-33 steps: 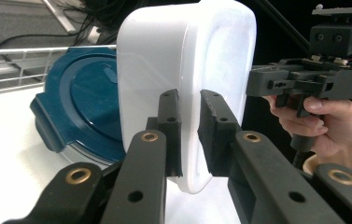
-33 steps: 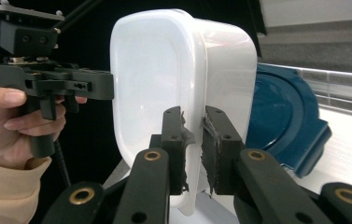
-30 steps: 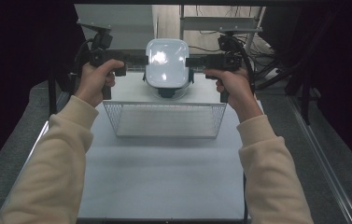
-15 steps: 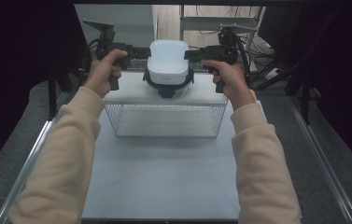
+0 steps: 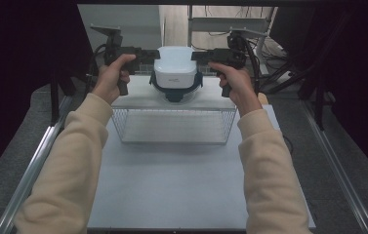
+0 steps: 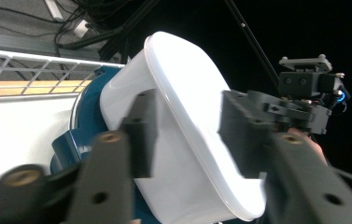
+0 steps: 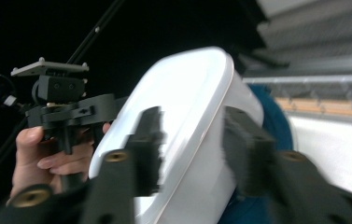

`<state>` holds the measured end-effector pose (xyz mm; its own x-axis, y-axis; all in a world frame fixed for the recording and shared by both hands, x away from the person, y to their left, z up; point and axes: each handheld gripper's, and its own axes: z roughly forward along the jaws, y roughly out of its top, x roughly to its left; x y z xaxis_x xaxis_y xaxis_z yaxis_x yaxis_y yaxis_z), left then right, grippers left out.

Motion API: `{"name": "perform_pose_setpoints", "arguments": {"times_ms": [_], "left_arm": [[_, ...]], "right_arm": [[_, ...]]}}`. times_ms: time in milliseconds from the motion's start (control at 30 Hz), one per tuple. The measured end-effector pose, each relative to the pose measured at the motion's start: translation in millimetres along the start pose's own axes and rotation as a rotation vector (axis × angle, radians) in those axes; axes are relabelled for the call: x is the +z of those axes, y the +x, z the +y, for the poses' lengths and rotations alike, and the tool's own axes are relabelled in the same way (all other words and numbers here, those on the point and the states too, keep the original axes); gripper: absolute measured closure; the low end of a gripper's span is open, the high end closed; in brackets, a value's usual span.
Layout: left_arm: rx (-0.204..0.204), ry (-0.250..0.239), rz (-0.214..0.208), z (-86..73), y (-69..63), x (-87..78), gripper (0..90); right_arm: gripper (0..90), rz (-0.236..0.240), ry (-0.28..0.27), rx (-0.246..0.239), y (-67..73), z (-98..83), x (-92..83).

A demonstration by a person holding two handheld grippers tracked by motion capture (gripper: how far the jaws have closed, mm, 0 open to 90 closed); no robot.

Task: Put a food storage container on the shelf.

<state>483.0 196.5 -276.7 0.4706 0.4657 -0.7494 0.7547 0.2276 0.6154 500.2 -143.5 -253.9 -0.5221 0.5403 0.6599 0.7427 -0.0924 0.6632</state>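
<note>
Both tongs have just been opening: the left tongs (image 5: 148, 53) and the right tongs (image 5: 202, 55) stand with jaws parted either side of the white-lidded appliance (image 5: 174, 73), its rim between the pads but no longer pinched. It sits on its blue base at the far edge of the counter (image 5: 172, 175), just behind the wire basket (image 5: 174, 126).

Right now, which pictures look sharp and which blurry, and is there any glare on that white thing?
High view: dim, evenly lit and fairly sharp, the white device showing no strong glare. Left gripper view: the white shell is overexposed, and the near black jaws look soft. Right gripper view: the jaws are smeared with blur, the background is black, and the shell is bright.
</note>
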Motion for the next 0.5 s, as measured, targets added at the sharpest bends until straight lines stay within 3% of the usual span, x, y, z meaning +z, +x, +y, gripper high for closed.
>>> {"name": "perform_pose_setpoints", "arguments": {"times_ms": [100,167,233,333,500], "left_arm": [[0.037,-0.025,0.040,-0.3,-4.8,-8.3,36.6],[0.053,-0.027,0.048,-1.3,-7.4,-12.0,33.9],[0.099,-0.038,0.066,-8.4,-14.5,-24.6,32.2],[0.167,-0.037,0.128,-20.8,-21.4,-35.7,29.6],[0.318,-0.016,0.204,-46.7,-34.1,-50.6,29.5]], "right_arm": [[40.0,-0.017,-0.055,-0.035,3.5,-2.3,-9.5],[37.3,-0.019,-0.088,-0.066,6.7,-4.7,-19.5],[35.5,-0.013,-0.104,-0.104,10.6,-9.2,-30.3],[34.2,-0.006,-0.112,-0.170,15.7,-18.8,-45.7],[33.2,-0.047,-0.101,-0.277,20.9,-35.5,-64.5]]}}
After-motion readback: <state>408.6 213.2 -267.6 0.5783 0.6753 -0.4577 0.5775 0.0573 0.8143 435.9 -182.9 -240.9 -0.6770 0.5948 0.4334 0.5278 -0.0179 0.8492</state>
